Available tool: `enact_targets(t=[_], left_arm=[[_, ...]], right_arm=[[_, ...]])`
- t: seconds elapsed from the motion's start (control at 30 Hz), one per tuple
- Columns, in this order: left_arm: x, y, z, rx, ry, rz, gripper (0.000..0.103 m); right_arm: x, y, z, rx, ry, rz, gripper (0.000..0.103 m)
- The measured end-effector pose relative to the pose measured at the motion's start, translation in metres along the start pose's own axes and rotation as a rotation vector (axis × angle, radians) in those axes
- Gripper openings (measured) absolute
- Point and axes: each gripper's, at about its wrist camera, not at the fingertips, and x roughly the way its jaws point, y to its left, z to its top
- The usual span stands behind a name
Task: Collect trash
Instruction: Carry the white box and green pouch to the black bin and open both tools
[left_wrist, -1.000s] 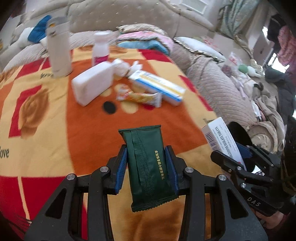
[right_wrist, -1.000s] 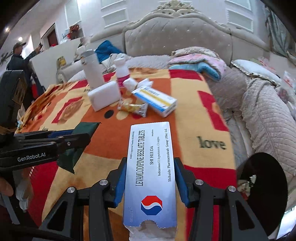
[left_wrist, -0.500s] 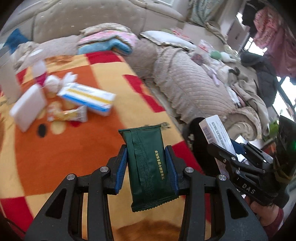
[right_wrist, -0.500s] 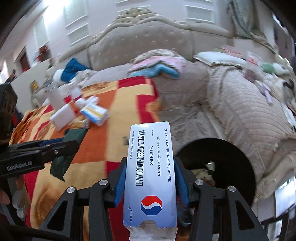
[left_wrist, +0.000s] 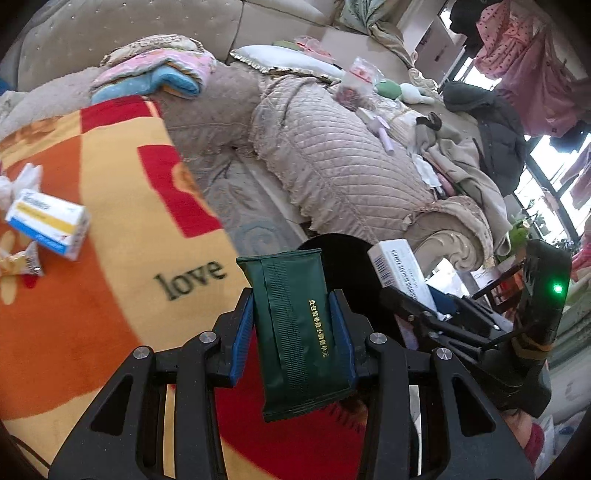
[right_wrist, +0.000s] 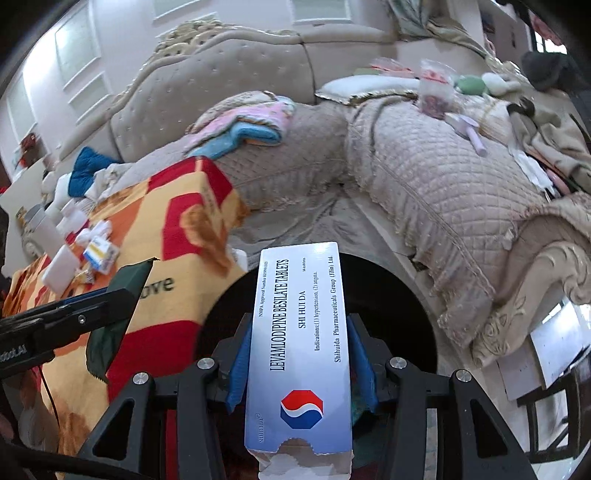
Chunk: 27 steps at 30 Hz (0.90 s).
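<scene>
Green packet (left_wrist: 295, 332) is clamped in left jaws, pill box (right_wrist: 299, 332) in right, both carried over the black bin (right_wrist: 399, 295); releasing is probably needed next.

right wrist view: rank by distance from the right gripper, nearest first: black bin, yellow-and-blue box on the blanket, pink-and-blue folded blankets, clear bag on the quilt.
From the right gripper:
1. Black bin, directly under the held tablet box.
2. Yellow-and-blue box, left on the blanket.
3. Pink-and-blue folded blankets, centre, near the headboard.
4. Clear bag, upper right on the quilt. Items 3 and 4 are close to call.
</scene>
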Motion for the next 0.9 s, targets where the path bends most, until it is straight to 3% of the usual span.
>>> enact_targets(t=[0.07,0.2,0.4,0.9], left_arm=[[0.005,-0.003,0.001,0.0,0.002,-0.018,0.038],[0.012,-0.008,0.0,0.011,0.005,-0.044,0.039],[0.012,-0.006,-0.005,0.017,0.021,-0.052,0.051],[-0.018,0.033,-0.018,0.001,-0.024,0.107,0.051]], right_arm=[[0.002,-0.006,0.001,0.018,-0.004,-0.006,0.048],[0.003,-0.013,0.003,0.05,-0.01,-0.027,0.061],[0.007,-0.017,-0.001,0.071,0.013,-0.013,0.062],[0.017,0.035,-0.008,-0.022,0.057,0.047,0.063]])
